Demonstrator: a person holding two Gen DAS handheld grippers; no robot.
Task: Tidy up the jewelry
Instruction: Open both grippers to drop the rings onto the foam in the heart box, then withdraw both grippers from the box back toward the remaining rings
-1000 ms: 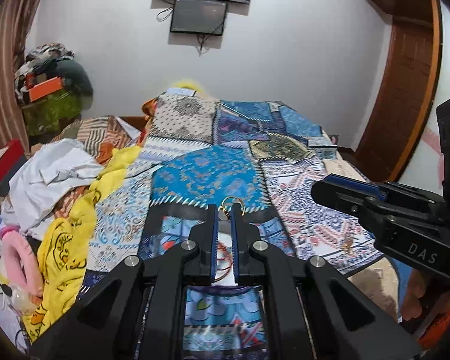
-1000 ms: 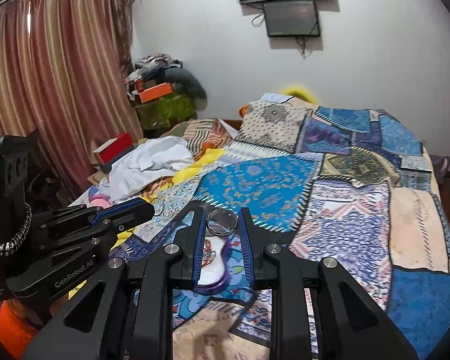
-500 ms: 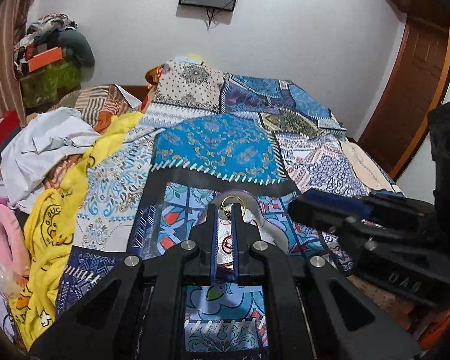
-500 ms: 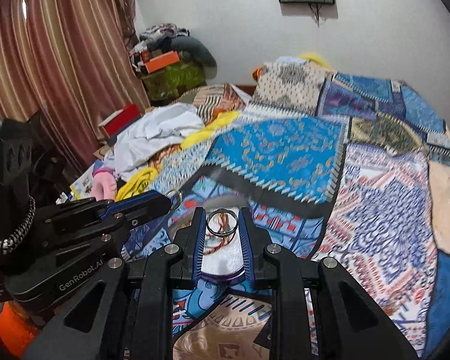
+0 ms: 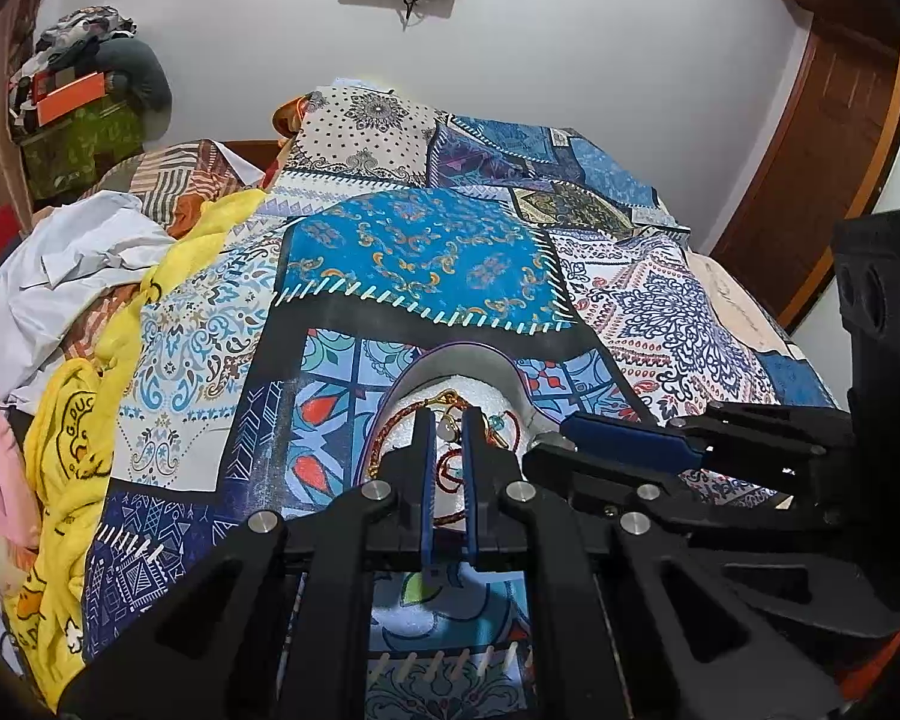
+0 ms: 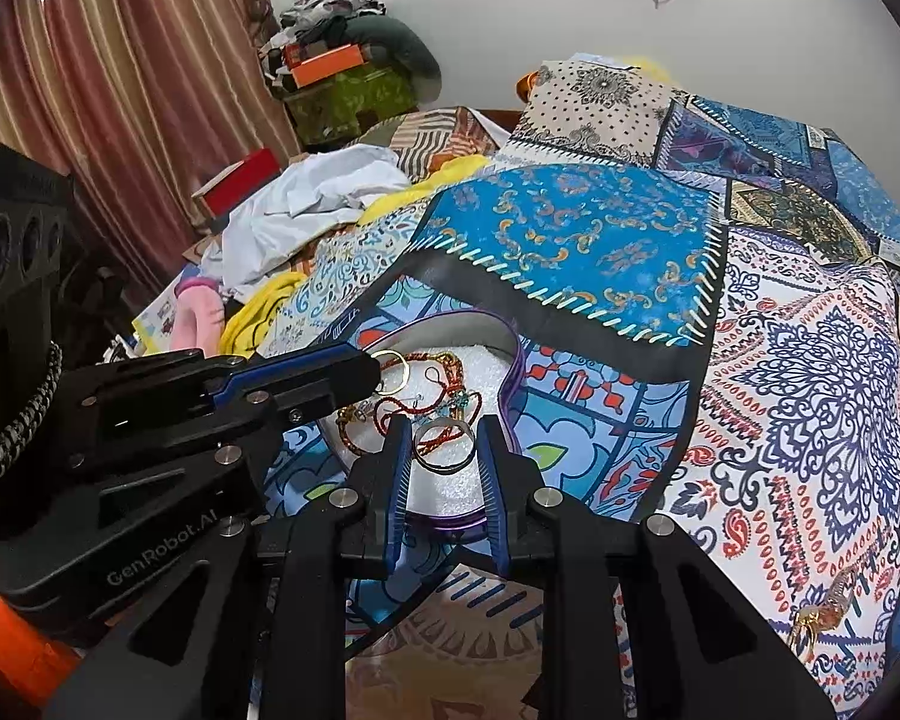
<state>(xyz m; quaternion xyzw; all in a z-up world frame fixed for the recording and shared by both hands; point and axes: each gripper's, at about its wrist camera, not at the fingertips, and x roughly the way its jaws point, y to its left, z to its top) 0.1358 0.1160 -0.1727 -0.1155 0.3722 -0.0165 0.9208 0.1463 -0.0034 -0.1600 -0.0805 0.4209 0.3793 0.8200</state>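
Right wrist view shows the right gripper (image 6: pixel 444 450) low in the centre of the frame, its jaws pinching a silver ring (image 6: pixel 444 447) that stands nearly upright between the blue pads. Just past and below the fingertips lies the tray (image 6: pixel 513 354), an oval dish with a purple rim and a white foam floor, resting on the quilt (image 6: pixel 798 372); its long axis runs from the lower centre up toward the middle of the frame, roughly in line with the fingers. A tangle of red and gold cords (image 6: pixel 426 396) covers the tray's far and left part, while the foam near the fingertips looks bare. From the left edge the left gripper (image 6: pixel 372 375) reaches in, pressed together on a gold hoop (image 6: pixel 393 371) that hangs over the tray's upper left part. Left wrist view gives the same from the other side: the left gripper (image 5: pixel 450 426) sits at centre with a small gold-and-pale piece barely visible between the tips, the tray (image 5: pixel 468 360) straight ahead and under them, and the right gripper (image 5: pixel 576 429) coming in from the right edge, its tip at the tray's right rim. Both hands seem about equally close to the tray. My guess is the coming move is a short drop and release for each, the ring going onto the bare near foam, the hoop onto the left part, kept apart so neither snags the cords.
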